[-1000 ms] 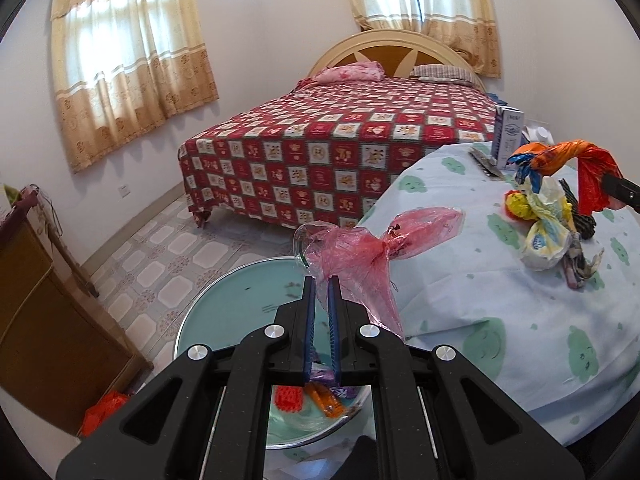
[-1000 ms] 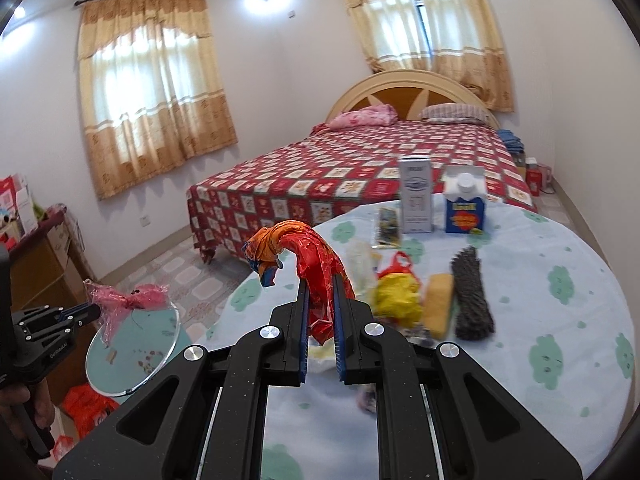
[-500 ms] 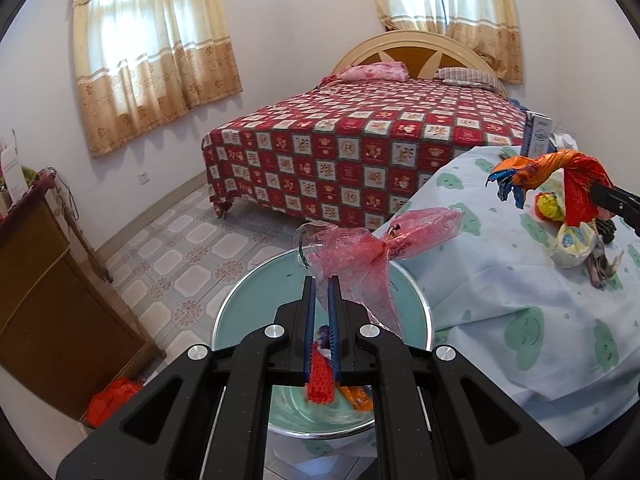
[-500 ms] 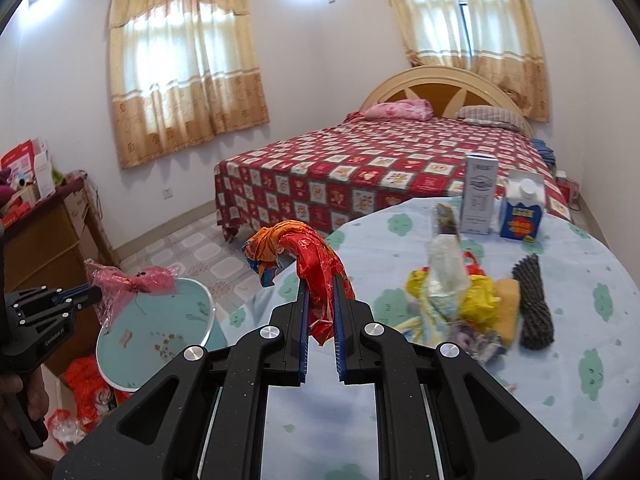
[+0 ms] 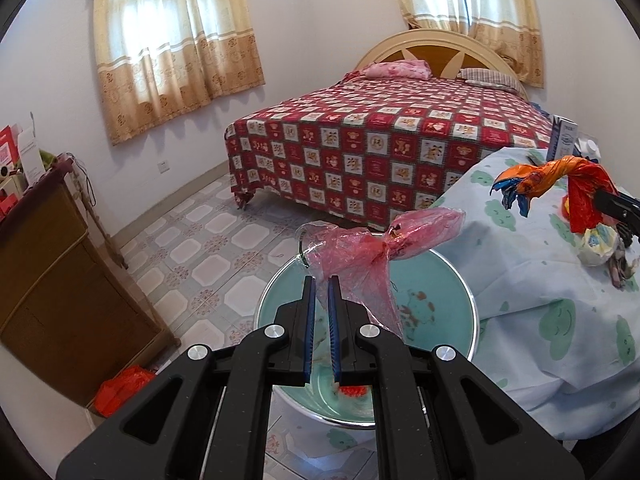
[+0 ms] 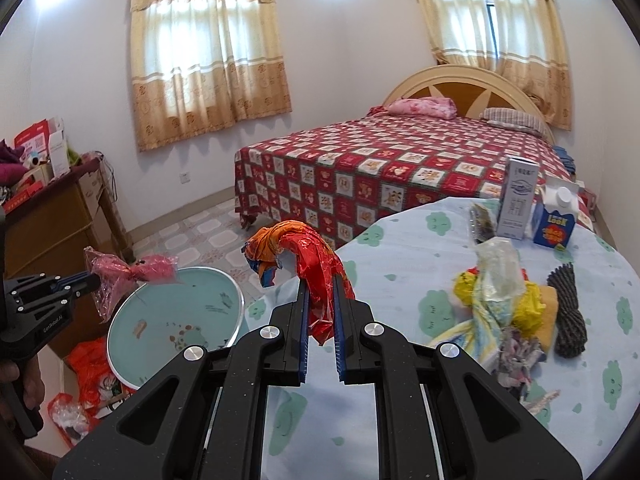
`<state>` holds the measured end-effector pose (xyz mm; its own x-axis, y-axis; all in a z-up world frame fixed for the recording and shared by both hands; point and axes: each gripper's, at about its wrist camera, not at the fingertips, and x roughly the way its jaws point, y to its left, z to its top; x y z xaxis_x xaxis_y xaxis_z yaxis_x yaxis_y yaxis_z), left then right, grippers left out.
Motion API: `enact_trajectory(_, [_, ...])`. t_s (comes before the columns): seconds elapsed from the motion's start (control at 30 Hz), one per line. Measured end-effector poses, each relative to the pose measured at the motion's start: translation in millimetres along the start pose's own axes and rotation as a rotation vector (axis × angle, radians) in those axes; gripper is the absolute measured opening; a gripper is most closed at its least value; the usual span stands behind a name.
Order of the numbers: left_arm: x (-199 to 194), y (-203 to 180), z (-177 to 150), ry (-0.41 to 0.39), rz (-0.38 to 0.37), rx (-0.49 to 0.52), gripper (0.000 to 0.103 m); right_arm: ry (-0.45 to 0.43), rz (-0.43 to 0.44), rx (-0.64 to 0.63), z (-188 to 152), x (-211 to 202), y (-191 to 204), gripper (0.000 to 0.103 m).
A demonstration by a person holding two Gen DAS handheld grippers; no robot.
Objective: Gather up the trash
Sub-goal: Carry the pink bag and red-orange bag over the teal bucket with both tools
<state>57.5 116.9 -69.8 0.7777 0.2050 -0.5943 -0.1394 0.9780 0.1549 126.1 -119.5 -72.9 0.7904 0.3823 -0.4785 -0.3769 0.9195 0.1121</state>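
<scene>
Clothed table [image 6: 440, 304] carries 2 cartons [image 6: 519, 200] and trash pile [image 6: 500, 304].

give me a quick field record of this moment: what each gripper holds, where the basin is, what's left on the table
left gripper: shut on pink plastic bag, held over the basin
right gripper: shut on red and orange wrapper, above the table edge
basin: teal, round, on the floor side beside the table
table: still holds yellow bag pile, dark rope bundle, blue carton, white box
</scene>
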Motion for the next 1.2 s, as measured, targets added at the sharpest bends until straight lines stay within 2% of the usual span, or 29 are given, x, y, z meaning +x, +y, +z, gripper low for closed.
enact_trajectory(1.2, [10, 48, -13, 0.033, 0.082, -0.079, 0.007, 0.058, 0.09, -0.117, 3, 38, 65, 0.011])
